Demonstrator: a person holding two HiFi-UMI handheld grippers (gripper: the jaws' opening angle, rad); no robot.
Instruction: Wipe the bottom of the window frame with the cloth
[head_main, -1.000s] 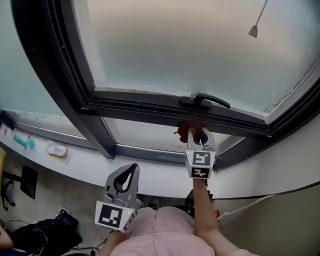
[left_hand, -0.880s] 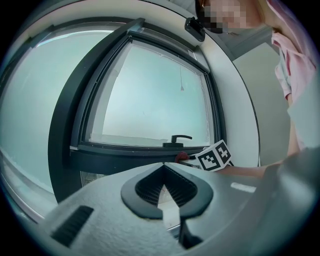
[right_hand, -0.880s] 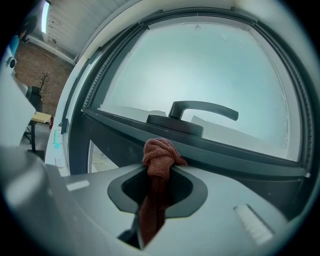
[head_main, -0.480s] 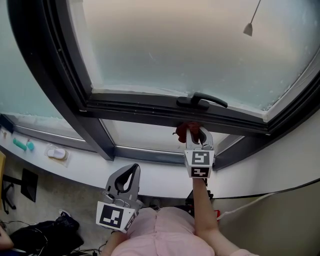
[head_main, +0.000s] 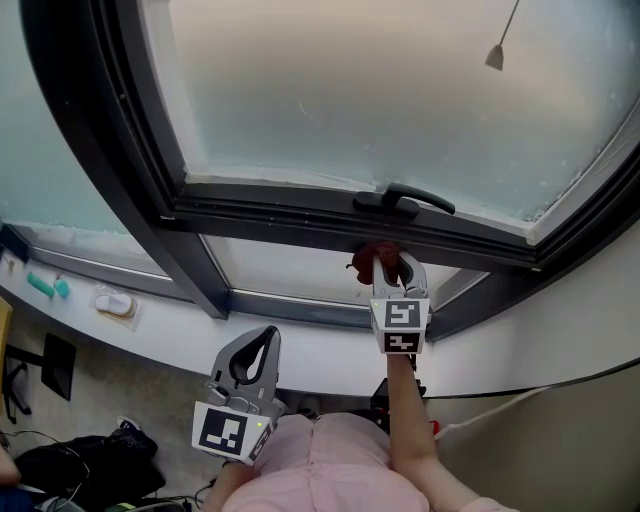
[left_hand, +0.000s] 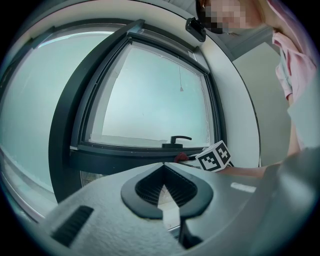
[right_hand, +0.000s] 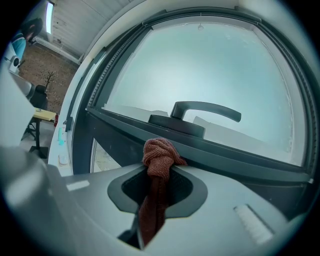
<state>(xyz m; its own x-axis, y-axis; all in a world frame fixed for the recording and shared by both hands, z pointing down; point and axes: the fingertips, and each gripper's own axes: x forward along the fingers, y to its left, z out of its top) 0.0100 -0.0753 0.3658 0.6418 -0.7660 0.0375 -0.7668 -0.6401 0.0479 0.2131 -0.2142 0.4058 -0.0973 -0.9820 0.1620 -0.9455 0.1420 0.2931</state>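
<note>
The right gripper has its fingers clamped on the red-brown cloth, whose bunched end touches the dark bottom rail of the window frame, just below the handle. The left gripper hangs low by the person's body, well apart from the frame, its 2 fingers closed together on nothing

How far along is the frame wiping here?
Done: the right gripper is shut on the red cloth. In hand: the cloth sits against the window frame's bottom rail, under the handle. Remaining: the sweep along the rail; no wiped stretch shows. The left gripper hangs shut, empty.
</note>
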